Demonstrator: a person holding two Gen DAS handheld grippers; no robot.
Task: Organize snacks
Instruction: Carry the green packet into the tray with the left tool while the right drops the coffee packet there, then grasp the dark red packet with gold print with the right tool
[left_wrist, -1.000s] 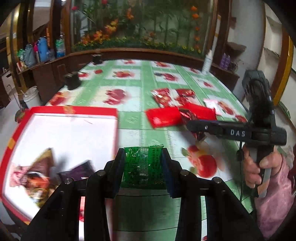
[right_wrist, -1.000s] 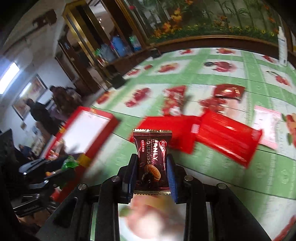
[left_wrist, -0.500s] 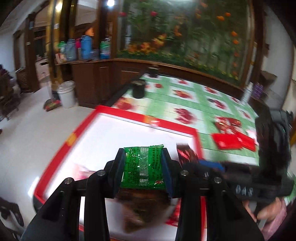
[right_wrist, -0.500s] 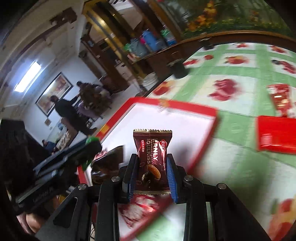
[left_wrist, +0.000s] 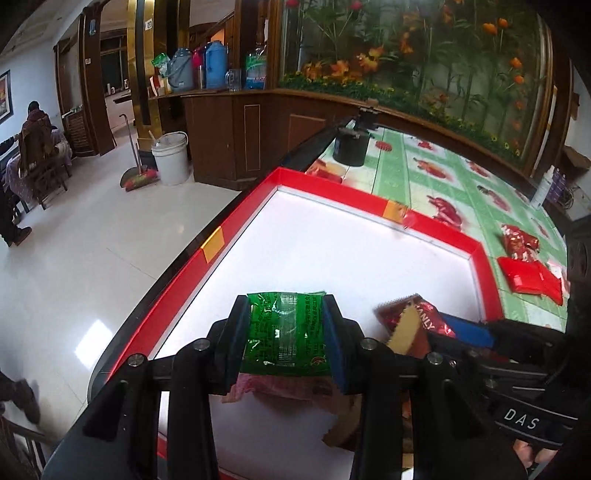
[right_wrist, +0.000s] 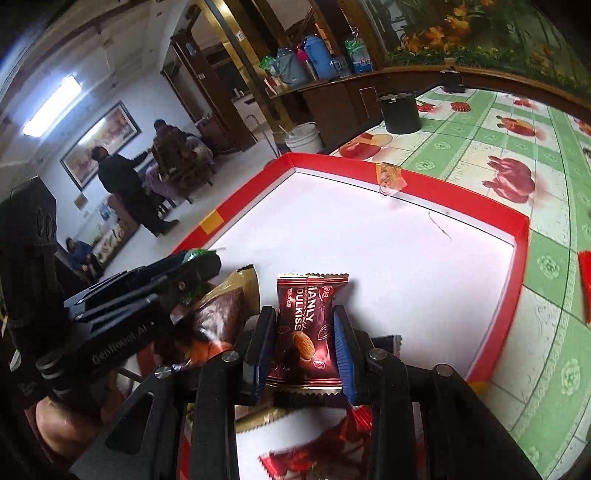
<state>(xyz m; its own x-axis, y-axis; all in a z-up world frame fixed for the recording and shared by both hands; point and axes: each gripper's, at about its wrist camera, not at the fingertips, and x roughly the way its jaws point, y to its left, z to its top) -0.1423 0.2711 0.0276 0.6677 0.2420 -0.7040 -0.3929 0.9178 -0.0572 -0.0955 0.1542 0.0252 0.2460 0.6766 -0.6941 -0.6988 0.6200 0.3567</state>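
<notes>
The crinkled green foil snack packet (left_wrist: 286, 334), low in the frame, is pinched in the downward-tilted left gripper's (left_wrist: 284, 341) jaws over the red-rimmed white tray (left_wrist: 369, 201), while the right gripper's (right_wrist: 303, 347) jaws, just easing apart, pinch a maroon almond-chocolate wrapper (right_wrist: 308, 328).

Left hand-held gripper (left_wrist: 287, 334) angled downward, pads clamped on both sides of green packet. Right hand-held gripper (right_wrist: 304, 345) angled downward just beside it, jaws just been opening slightly, dark-red packet between pads, upright. Fingers (left_wrist: 532, 452) on right handle.
</notes>
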